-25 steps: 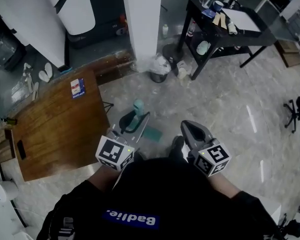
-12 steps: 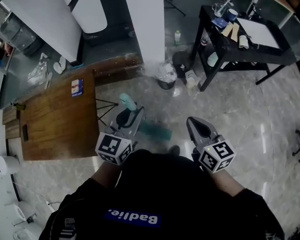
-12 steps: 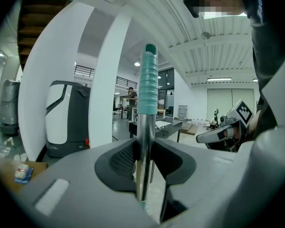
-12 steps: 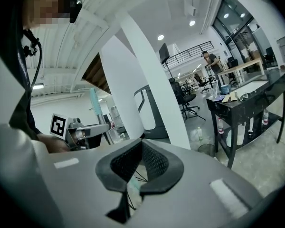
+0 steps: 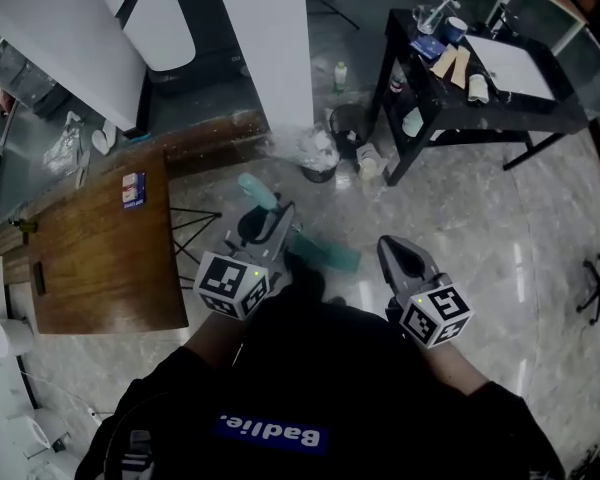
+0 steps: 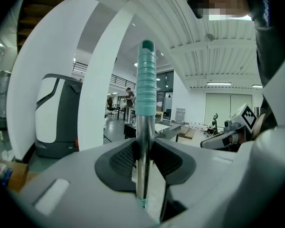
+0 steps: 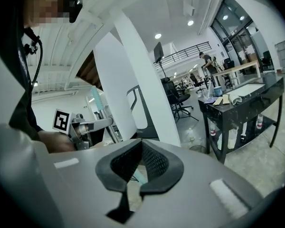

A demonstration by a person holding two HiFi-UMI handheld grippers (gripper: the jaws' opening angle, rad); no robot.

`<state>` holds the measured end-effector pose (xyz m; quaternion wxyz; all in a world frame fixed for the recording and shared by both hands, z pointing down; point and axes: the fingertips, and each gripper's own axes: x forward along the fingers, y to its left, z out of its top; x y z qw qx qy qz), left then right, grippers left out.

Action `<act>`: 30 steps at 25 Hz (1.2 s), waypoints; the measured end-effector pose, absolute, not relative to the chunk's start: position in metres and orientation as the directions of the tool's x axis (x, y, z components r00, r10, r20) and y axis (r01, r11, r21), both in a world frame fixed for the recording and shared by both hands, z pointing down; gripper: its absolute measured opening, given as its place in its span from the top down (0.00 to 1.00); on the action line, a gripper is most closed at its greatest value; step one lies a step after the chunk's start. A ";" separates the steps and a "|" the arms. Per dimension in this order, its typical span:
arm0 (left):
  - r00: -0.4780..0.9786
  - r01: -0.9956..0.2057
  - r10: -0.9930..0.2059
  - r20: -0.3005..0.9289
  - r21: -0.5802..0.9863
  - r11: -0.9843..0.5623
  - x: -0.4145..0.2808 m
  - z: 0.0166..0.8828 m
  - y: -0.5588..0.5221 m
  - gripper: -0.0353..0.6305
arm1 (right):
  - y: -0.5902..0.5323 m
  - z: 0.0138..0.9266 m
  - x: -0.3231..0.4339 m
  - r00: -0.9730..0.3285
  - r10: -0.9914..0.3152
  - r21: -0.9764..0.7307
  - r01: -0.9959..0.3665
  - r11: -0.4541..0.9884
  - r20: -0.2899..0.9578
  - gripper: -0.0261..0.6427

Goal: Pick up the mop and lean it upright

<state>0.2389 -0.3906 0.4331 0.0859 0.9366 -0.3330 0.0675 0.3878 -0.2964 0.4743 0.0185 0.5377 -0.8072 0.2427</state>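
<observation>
Item: mop [image 6: 142, 141], metal pole with teal ribbed grip [image 6: 146, 80]. The lift stage is reading as done and the leaning stage as outstanding. The left gripper [image 5: 278, 218] is carrying the mop, its jaws clamping the bare pole below the grip, so the pole is standing close to upright in the left gripper view. The teal mop head [image 5: 327, 252] is showing low over the floor [image 5: 480, 228] ahead of the person; whether it is touching the floor cannot be told. The mop is resting against nothing: the white pillar [image 5: 270, 58] and the wooden worktop [image 5: 100, 248] are both lying ahead, apart from it, so a support is yet to be reached. The left gripper is pointing forward, tipping slightly downward, held out before the torso. The right gripper [image 5: 395, 250] is pointing forward alongside, right of the mop head, jaws together on nothing, taking no share in the hold.
</observation>
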 end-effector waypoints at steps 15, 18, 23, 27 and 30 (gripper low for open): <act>0.808 -0.577 -0.536 0.243 0.148 -0.803 0.237 0.487 -0.528 0.76 | -0.454 0.460 0.371 -0.384 -0.851 -0.283 -0.914 0.292 0.360 0.95; 0.798 -0.589 -0.544 0.260 0.143 -0.796 0.228 0.498 -0.560 0.76 | -0.478 0.468 0.361 -0.392 -0.839 -0.283 -0.911 0.298 0.378 0.95; 0.757 -0.635 -0.578 0.306 0.137 -0.760 0.219 0.520 -0.601 0.76 | -0.507 0.476 0.363 -0.409 -0.823 -0.315 -0.902 0.297 0.395 0.95; 0.724 -0.668 -0.600 0.339 0.128 -0.733 0.223 0.536 -0.625 0.76 | -0.535 0.484 0.364 -0.454 -0.796 -0.319 -0.883 0.344 0.401 0.95; 0.698 -0.691 -0.618 0.363 0.111 -0.715 0.228 0.545 -0.640 0.76 | -0.561 0.487 0.371 -0.492 -0.780 -0.333 -0.863 0.379 0.388 0.95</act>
